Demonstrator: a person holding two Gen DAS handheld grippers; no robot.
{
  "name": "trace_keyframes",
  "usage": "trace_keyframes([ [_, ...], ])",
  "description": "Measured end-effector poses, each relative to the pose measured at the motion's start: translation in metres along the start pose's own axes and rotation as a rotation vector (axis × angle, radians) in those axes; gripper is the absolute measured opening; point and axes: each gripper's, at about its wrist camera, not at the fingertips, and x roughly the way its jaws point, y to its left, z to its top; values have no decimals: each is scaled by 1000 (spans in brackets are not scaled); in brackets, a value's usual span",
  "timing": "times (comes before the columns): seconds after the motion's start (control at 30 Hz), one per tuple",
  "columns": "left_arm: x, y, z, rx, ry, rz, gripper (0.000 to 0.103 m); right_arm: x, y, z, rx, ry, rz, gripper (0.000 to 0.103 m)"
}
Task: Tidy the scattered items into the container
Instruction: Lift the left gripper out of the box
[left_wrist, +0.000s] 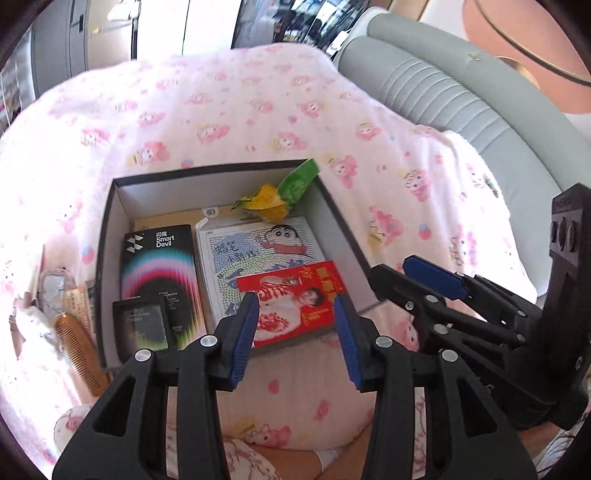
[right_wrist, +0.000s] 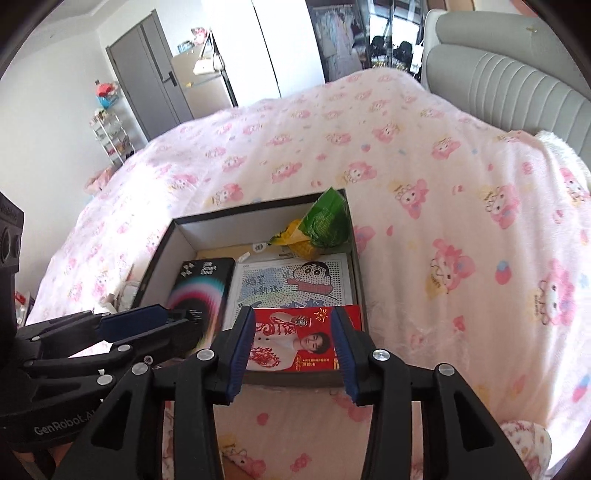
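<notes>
A dark box with white inner walls (left_wrist: 207, 171) (right_wrist: 258, 206) sits on the pink blanket. In it lie a black "Smart Devil" carton (left_wrist: 159, 266) (right_wrist: 201, 288), a small dark carton (left_wrist: 142, 323), a white cartoon booklet (left_wrist: 236, 251) (right_wrist: 284, 284), a red picture card (left_wrist: 295, 291) (right_wrist: 295, 332) and a green and yellow snack bag (left_wrist: 284, 192) (right_wrist: 317, 227). My left gripper (left_wrist: 297, 306) (right_wrist: 162, 317) hangs open above the box's near edge, nothing between its fingers. My right gripper (right_wrist: 293, 325) (left_wrist: 424, 273) is open and empty too, just right of the left one.
A wooden comb (left_wrist: 79, 339) and some small packets (left_wrist: 59, 288) lie on the blanket left of the box. The pink cartoon blanket (right_wrist: 406, 166) covers the bed. A grey padded headboard (left_wrist: 443, 92) (right_wrist: 498, 74) runs along the right.
</notes>
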Motion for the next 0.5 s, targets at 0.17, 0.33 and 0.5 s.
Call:
trace_keyframes([
  [0.17, -25, -11, -21, 3, -31, -14, 43, -34, 15, -11, -30, -43, -27, 38],
  [0.33, -43, 2, -39, -18, -35, 6, 43, -45, 34, -25, -55, -40, -17, 38],
  [0.5, -62, 43, -66, -76, -25, 68, 41, -35, 80, -42, -146, -31, 49, 30],
])
